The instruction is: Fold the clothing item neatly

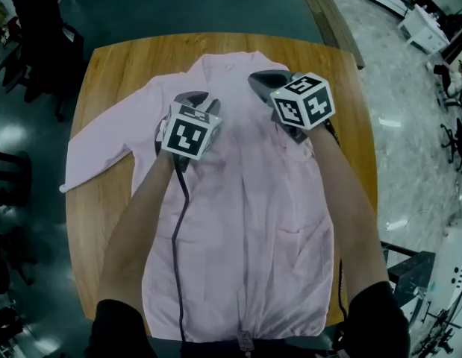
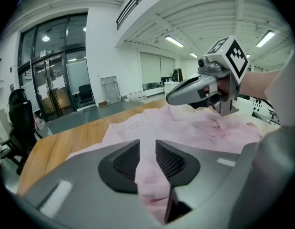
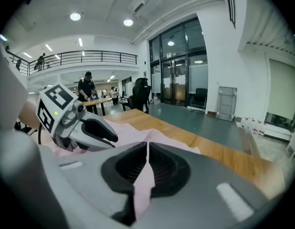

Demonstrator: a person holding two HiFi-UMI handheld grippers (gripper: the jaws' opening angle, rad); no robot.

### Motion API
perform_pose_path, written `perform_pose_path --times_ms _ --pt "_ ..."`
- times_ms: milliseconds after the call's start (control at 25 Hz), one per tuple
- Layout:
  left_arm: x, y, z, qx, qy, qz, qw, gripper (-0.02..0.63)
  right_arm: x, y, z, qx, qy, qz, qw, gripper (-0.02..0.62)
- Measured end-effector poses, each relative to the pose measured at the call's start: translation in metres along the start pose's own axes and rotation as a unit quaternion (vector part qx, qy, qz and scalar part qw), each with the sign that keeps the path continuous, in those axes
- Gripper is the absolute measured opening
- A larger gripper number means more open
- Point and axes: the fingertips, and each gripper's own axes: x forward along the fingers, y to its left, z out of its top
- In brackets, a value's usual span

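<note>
- The shirt [image 1: 245, 222] lies flat on the table [image 1: 111, 73], with its collar [image 1: 229, 62] at the far side and its hem hanging over the near edge.
- Its sleeve [image 1: 104, 151] reaches out to the left, past the table's left edge.
- The left gripper [image 1: 193, 99] sits over the chest, left of the shirt's middle line, with a fold of cloth between its parted jaws.
- The right gripper [image 1: 266, 80] is just beside it to the right and nearer the collar, its jaws pinched on a fold of the shirt.
- A cable [image 1: 178, 245] runs from the left gripper down over the shirt to the near edge.
- An office chair [image 1: 36, 21] stands on the floor beyond the table's far left corner.
</note>
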Motion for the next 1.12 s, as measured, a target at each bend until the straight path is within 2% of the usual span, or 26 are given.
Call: perform_pose_path --times_ms 160,320,440,520,720,760,840,920,1000,1080,1120 --pt "-0.025 -0.010 0.027 0.007 -0.045 -0.003 0.9990 0.130 -0.067 -0.008 0.029 -0.016 -0.054 -0.027 0.998 0.014" --pt "-0.039 -0.038 0.033 0.015 -0.054 -0.010 0.9984 0.109 -0.133 -0.030 0.002 -0.011 -0.048 -0.077 0.996 0.014" --pt "-0.040 -0.066 0.028 0.020 -0.043 -0.023 0.9986 0.077 -0.160 -0.029 -0.039 0.022 -0.029 -0.077 0.996 0.031" --pt "-0.040 -0.086 0.024 0.026 -0.034 -0.034 0.9985 0.074 -0.167 -0.021 -0.067 0.041 -0.013 -0.067 0.997 0.077" --pt "-0.036 -0.146 0.027 0.042 -0.025 -0.071 0.9963 0.072 -0.168 -0.014 -0.146 0.062 0.072 -0.057 0.994 0.098" --pt "-0.035 -0.158 0.030 0.039 -0.027 -0.083 0.9954 0.079 -0.165 -0.009 -0.159 0.060 0.093 -0.048 0.993 0.103" --pt "-0.032 -0.181 0.040 0.026 -0.033 -0.110 0.9930 0.138 -0.156 0.000 -0.181 0.037 0.135 -0.034 0.990 0.128" --pt "-0.029 -0.198 0.053 0.019 -0.039 -0.129 0.9907 0.172 -0.149 0.000 -0.197 0.003 0.167 -0.041 0.985 0.137" --pt "-0.023 -0.210 0.067 0.013 -0.042 -0.137 0.9896 0.193 -0.147 -0.005 -0.204 -0.018 0.176 -0.057 0.983 0.136" --pt "-0.010 -0.213 0.077 0.007 -0.033 -0.133 0.9906 0.208 -0.149 -0.011 -0.202 -0.016 0.169 -0.065 0.983 0.042" --pt "-0.001 -0.212 0.078 0.007 -0.024 -0.124 0.9919 0.214 -0.151 -0.014 -0.200 -0.009 0.162 -0.066 0.985 0.020"
